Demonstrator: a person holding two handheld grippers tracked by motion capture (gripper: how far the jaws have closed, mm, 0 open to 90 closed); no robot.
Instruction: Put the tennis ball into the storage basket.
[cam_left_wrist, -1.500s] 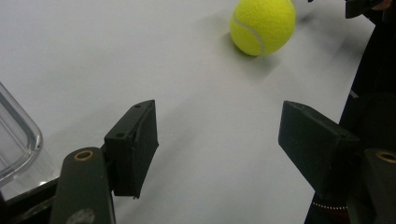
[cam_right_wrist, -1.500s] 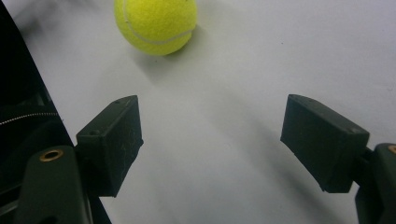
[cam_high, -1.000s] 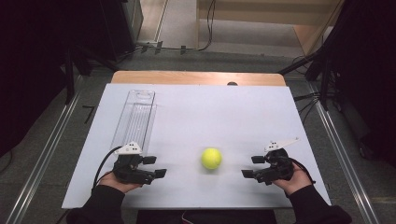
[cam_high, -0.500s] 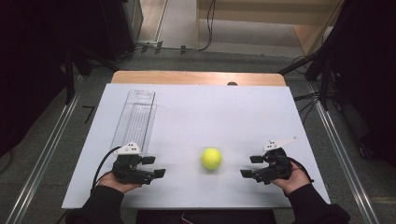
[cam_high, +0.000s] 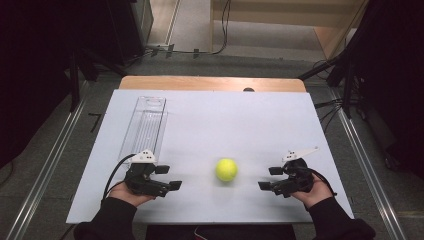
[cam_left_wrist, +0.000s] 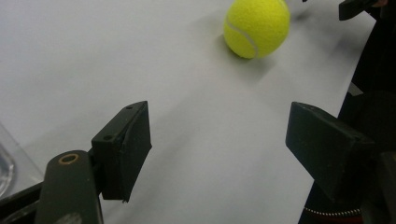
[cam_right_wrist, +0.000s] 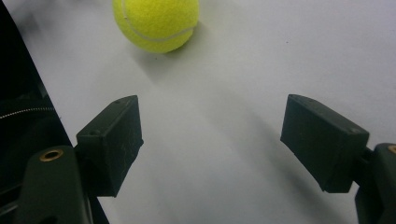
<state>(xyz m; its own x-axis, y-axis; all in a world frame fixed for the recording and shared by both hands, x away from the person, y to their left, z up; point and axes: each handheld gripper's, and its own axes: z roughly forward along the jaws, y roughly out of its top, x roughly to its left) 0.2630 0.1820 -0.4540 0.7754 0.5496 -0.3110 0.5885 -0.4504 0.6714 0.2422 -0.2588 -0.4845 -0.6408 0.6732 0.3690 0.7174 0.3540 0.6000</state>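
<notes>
A yellow tennis ball lies on the white board near its front edge, between my two grippers. My left gripper rests to the ball's left, pointing at it. Its jaws have just been opening and stand apart with nothing between them. From the left gripper view the ball sits ahead, well beyond the fingertips. On the ball's right, my right gripper is open and holds nothing. In the right gripper view the ball lies ahead and to the left.
A long clear plastic tray lies on the board's left side, just beyond my left hand. A wooden table edge shows behind the board. Metal rails run along both sides of the table.
The left gripper's jaws stand a little wider apart than in the earlier frames. The ball and the right gripper have kept still.
</notes>
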